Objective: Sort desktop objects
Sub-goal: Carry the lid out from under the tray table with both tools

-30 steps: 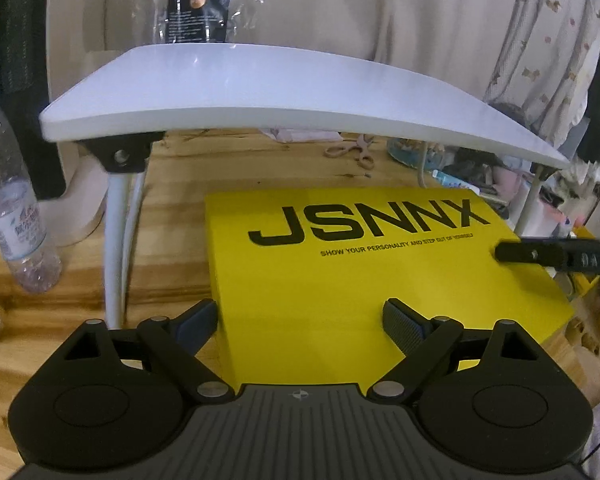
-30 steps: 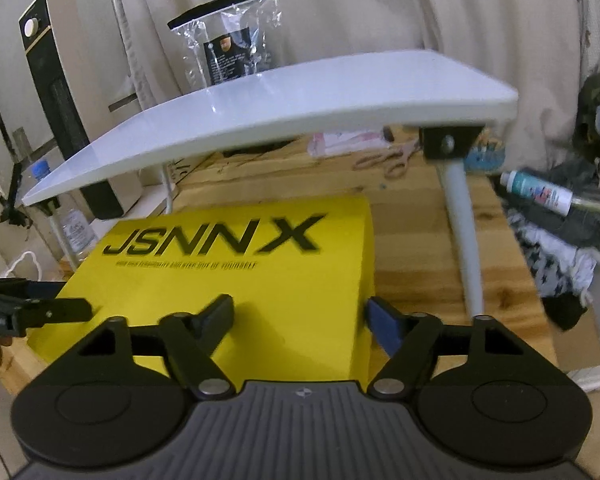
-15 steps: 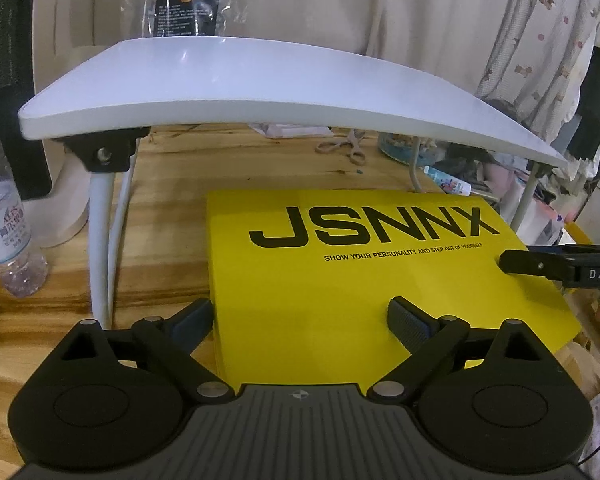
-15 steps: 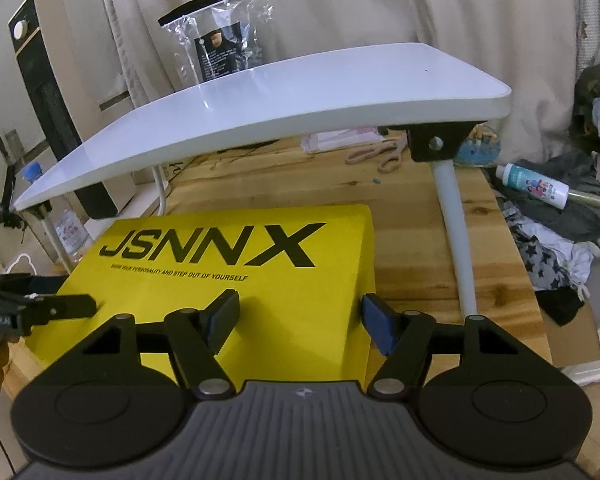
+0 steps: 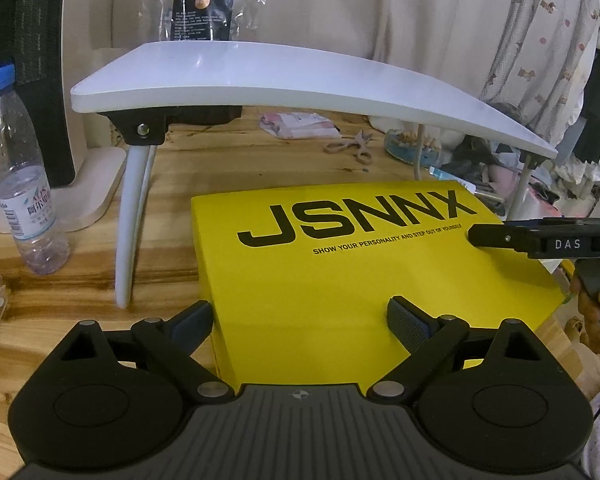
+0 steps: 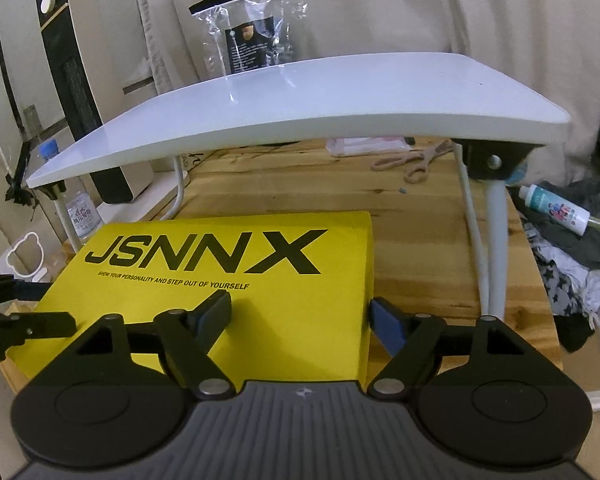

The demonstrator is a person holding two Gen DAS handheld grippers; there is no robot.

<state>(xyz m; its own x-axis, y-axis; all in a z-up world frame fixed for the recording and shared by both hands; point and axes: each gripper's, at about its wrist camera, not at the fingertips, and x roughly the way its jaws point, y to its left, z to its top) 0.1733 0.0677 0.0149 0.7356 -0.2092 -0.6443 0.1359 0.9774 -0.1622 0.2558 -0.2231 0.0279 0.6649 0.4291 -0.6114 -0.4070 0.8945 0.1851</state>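
Note:
A yellow box marked JSNNX (image 5: 339, 272) lies flat on the wooden desk (image 5: 240, 168), in front of a white raised shelf (image 5: 284, 76). My left gripper (image 5: 300, 318) is open and straddles the box's near left corner, one finger outside its left edge and one over its top. My right gripper (image 6: 300, 314) is open and straddles the near right corner of the yellow box (image 6: 236, 288) the same way. The right gripper's finger shows at the right of the left wrist view (image 5: 499, 236). The box does not look lifted.
A clear plastic bag (image 5: 204, 12) stands on the shelf. A water bottle (image 5: 24, 184) stands at the left. Scissors (image 6: 415, 160) and a pink packet (image 5: 300, 124) lie under the shelf. A heater (image 6: 76, 92) is back left. Clothes and a tube (image 6: 555, 210) lie at the right.
Both views have shifted slightly, up and back, relative to the shelf. The grippers stay open around the box's near corners; the box has hardly moved.

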